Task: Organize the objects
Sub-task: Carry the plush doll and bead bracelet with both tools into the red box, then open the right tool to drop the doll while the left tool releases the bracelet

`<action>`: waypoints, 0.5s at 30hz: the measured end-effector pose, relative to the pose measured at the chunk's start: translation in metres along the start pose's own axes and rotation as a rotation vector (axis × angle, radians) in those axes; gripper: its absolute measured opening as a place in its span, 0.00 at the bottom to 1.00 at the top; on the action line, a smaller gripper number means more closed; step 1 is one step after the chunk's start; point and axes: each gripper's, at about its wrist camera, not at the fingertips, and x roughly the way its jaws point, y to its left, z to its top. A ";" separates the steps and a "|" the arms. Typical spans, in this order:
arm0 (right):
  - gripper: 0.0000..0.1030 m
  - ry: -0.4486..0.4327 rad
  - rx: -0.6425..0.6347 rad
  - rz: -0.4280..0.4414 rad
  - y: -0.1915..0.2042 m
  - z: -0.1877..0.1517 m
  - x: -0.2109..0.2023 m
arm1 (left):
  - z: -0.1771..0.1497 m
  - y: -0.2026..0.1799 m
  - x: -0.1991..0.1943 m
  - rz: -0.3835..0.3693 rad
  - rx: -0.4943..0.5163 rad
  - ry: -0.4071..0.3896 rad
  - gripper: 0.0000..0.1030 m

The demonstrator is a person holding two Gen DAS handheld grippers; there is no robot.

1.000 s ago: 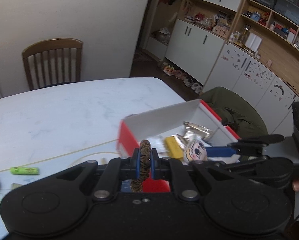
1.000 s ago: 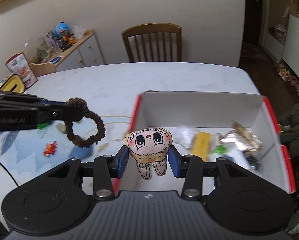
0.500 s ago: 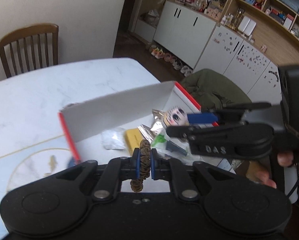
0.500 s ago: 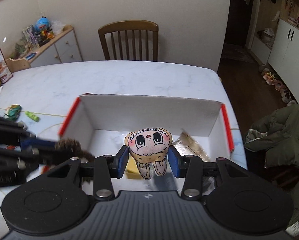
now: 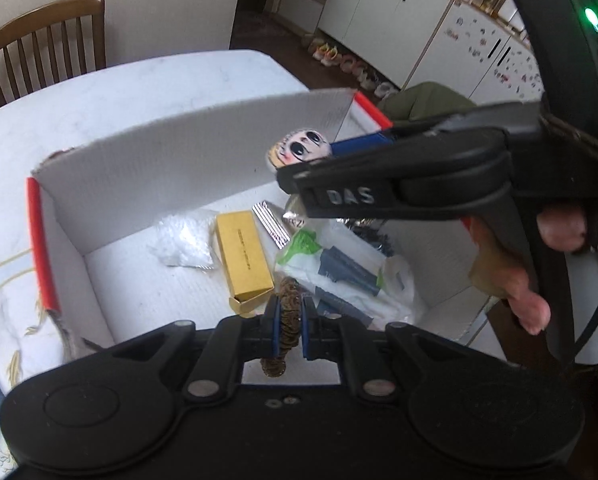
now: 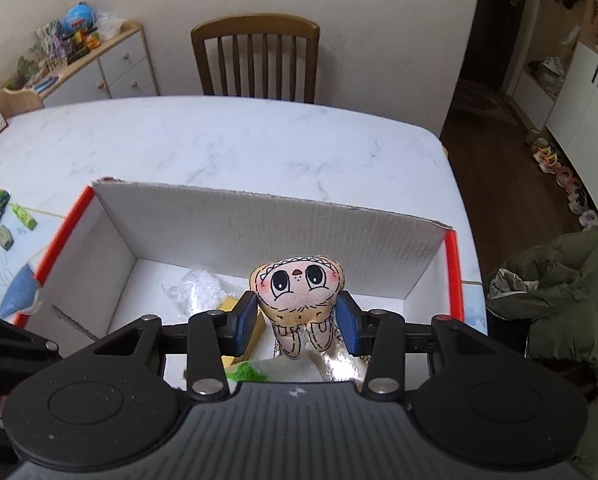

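A white cardboard box (image 5: pixel 171 160) (image 6: pixel 259 216) with red edges sits on the marble table. My left gripper (image 5: pixel 287 326) is shut on a brown braided hair tie (image 5: pixel 287 300), held over the box's near side. My right gripper (image 6: pixel 297 318) is shut on a small plush doll (image 6: pixel 297 292) with big eyes, above the box interior; the doll (image 5: pixel 301 148) also shows in the left wrist view beyond the right gripper's fingers (image 5: pixel 363 146). Inside the box lie a yellow carton (image 5: pixel 243 254), a clear bag (image 5: pixel 185 242), a foil packet (image 5: pixel 271 224) and a green-and-white bag (image 5: pixel 339 268).
A wooden chair (image 6: pixel 255 60) stands at the table's far side. Small toys (image 6: pixel 3 220) and a blue cone (image 6: pixel 19 292) lie on a mat left of the box. A green jacket (image 6: pixel 559 292) is draped at the right. A person's fingers (image 5: pixel 559 228) grip the right handle.
Both grippers moved further over the box, still holding their items. The hair tie now hangs above the box contents and the doll sits deeper over the interior.
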 end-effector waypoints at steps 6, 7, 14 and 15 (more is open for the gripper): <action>0.41 0.044 -0.018 0.005 -0.003 -0.001 0.021 | 0.003 0.001 0.020 0.017 -0.017 0.036 0.08; 0.41 0.049 -0.020 0.006 -0.003 -0.002 0.024 | 0.003 0.002 0.022 0.018 -0.022 0.044 0.08; 0.41 0.073 -0.061 0.017 -0.003 0.000 0.035 | 0.003 0.004 0.039 0.025 -0.020 0.091 0.08; 0.41 0.075 -0.064 0.020 -0.002 0.001 0.036 | 0.003 0.004 0.041 0.026 -0.020 0.097 0.08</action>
